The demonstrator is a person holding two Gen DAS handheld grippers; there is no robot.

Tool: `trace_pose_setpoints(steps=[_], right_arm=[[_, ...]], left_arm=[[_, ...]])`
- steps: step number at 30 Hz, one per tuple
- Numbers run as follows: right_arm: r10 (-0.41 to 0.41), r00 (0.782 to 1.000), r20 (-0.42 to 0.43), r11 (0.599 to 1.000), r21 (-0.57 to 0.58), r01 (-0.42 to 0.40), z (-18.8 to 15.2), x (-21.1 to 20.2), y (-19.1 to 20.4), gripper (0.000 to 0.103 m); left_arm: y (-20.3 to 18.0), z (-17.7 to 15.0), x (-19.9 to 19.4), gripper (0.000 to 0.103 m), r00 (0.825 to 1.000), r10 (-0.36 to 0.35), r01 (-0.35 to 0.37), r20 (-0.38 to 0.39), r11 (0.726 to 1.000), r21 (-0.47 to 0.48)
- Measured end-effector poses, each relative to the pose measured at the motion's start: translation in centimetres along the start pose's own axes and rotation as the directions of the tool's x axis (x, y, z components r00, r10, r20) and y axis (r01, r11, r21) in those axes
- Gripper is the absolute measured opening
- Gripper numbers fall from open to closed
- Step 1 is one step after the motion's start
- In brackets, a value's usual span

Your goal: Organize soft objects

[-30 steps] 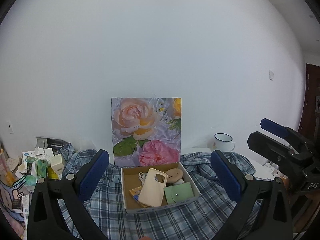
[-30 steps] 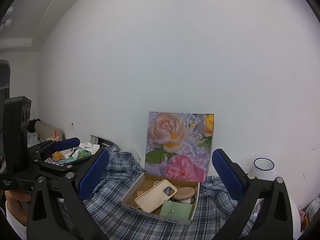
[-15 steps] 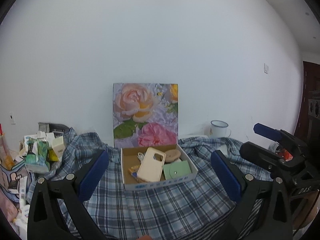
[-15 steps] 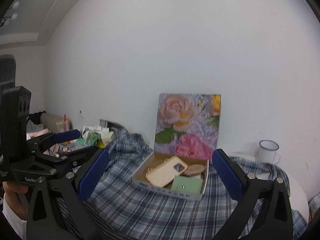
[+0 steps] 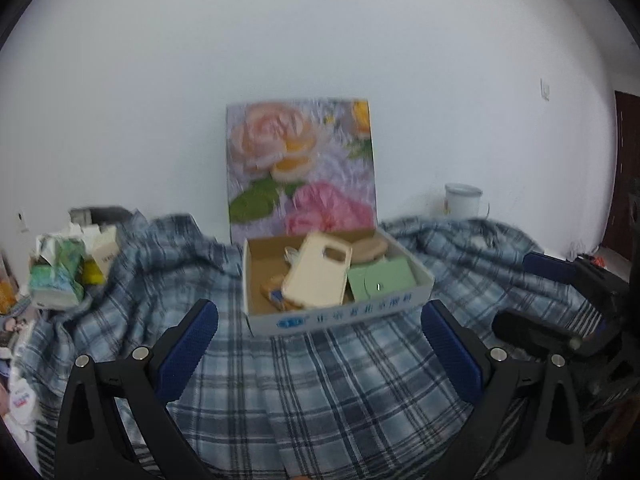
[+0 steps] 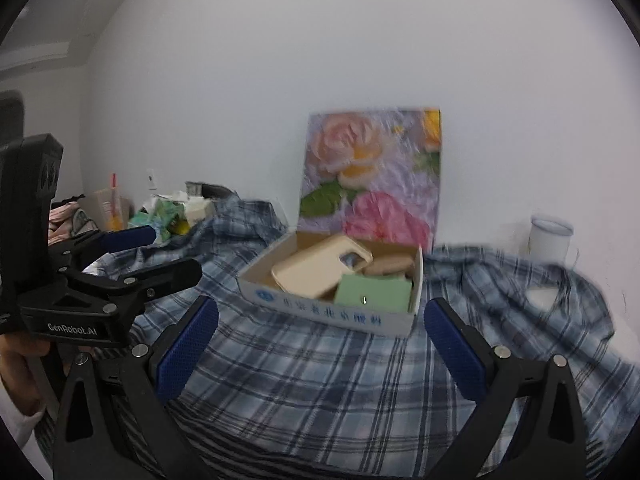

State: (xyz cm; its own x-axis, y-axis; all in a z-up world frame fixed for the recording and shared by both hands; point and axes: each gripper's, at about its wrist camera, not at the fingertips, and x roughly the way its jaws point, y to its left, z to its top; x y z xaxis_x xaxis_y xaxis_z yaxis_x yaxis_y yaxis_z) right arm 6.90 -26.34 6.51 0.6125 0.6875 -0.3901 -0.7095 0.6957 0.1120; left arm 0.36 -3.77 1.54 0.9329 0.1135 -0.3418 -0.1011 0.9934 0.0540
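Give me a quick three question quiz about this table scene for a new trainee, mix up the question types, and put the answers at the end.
1. True or false: the left hand-held gripper is shut on the plaid shirt.
2. Multiple choice: the cream phone case lies A) in the cardboard box, B) on the white mug, C) against the flower picture.
3. Fill in: the flat pouch beside the phone case is ____ in colour.

Key
1. False; its jaws stand wide open over the shirt, as do those of the right hand-held gripper.
2. A.
3. Green; the green pouch sits in the box's right side.
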Motion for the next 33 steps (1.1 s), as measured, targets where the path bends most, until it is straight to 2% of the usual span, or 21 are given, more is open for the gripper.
trace_pose_setpoints(steps=[3, 11, 33], right_arm=[[-0.009, 1.000, -0.017, 0.999, 0.034, 0.010, 0.2, 0.5, -0.9, 0.103], [-0.023, 0.995, -0.097, 1.000, 0.001, 0.023, -0.4, 2.1, -0.1, 0.103], [-0.010, 0.994, -0.113, 1.000, 0.027, 0.013, -0.6, 2.4, -0.5, 0.103]], left_arm=[[0.0, -0.7, 1.5, 0.103, 0.998, -0.005, 0.005, -0.055, 1.000, 0.004], [-0.6, -1.0, 1.3, 0.103, 1.000, 0.010, -0.009, -0.029, 0.999, 0.034], [-0.4, -1.1, 1.3, 0.103, 0.999, 0.007, -0.005, -0.035, 0.999, 0.039]])
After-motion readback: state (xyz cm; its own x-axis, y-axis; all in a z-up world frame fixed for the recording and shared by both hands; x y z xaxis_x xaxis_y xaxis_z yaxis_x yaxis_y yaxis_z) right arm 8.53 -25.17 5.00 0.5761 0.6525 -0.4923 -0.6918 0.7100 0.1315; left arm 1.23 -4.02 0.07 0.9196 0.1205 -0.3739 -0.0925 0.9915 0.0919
